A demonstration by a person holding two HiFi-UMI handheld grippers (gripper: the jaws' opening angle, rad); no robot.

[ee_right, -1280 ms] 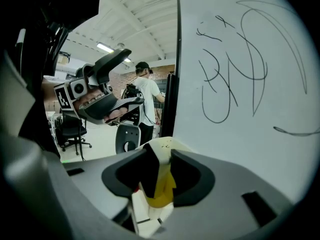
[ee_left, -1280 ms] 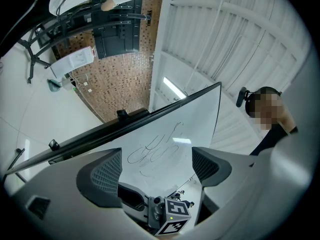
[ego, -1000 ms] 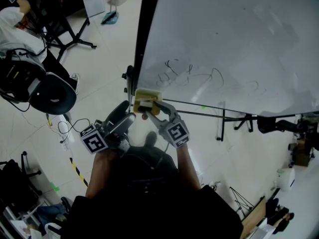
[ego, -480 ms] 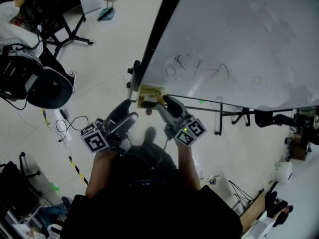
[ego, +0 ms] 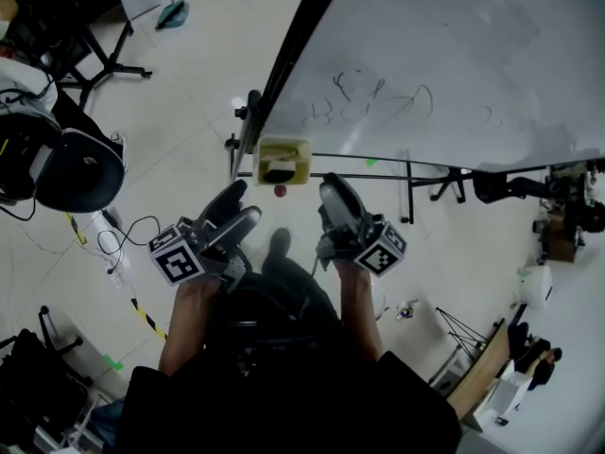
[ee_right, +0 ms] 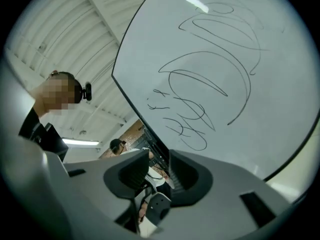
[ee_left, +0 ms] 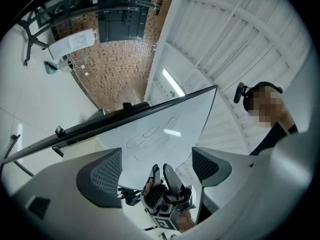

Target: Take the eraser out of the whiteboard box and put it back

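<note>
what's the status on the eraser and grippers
Left gripper open, empty. Right gripper short of the yellow whiteboard box, fingers closing on nothing. Eraser sits in the box. Nothing in the way.

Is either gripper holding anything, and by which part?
Nothing is held. Left gripper open and empty; right gripper jaws closing on nothing; dark eraser sits in yellow box.

Looks like a lab or studio hall: large white scribbled whiteboard [ego: 454,55] on a black frame, pale glossy tiled floor [ego: 189,112] with loose black cables [ego: 128,239], black tripod stand [ego: 104,64], brown brick wall [ee_left: 125,69], white ribbed ceiling [ee_left: 225,34]
</note>
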